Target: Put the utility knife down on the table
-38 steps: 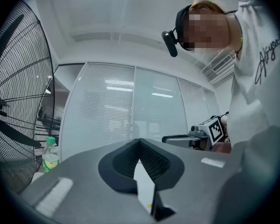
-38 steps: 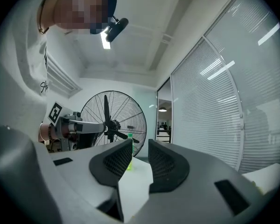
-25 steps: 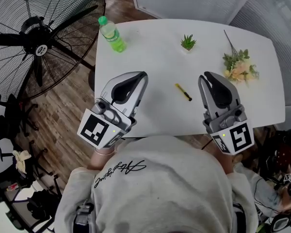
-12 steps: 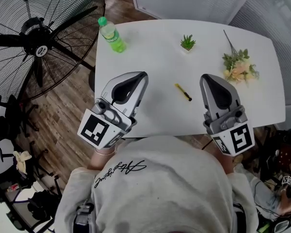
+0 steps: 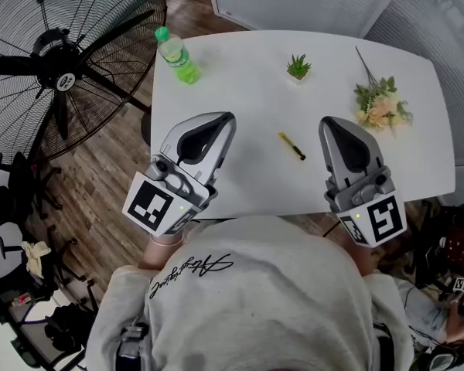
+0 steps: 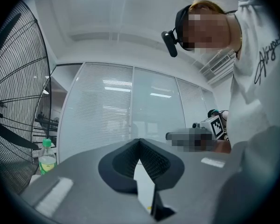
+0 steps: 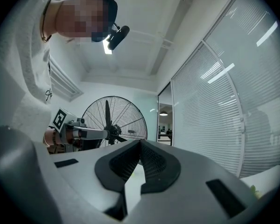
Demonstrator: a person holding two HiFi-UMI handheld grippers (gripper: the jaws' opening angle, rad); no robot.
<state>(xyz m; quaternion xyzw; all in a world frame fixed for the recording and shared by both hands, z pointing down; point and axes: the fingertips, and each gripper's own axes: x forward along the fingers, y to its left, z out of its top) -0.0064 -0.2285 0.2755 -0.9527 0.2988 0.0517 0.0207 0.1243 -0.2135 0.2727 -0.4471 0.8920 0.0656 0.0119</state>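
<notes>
Both grippers are held level above the table's (image 5: 247, 76) near edge, the left gripper (image 5: 230, 117) by the left side and the right gripper (image 5: 325, 121) further right. Each claw's jaws meet with nothing between them; the right's have just closed. The utility knife (image 5: 292, 146) lies on the table between them, its blade too small to make out. The person's sweatshirt (image 5: 255, 300) covers the near edge.

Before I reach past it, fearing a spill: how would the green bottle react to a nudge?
The green bottle stands upright, tall and narrow, so it would probably tip. It sits near the table edge, so it might fall off. Round-bodied, it would likely roll.
</notes>
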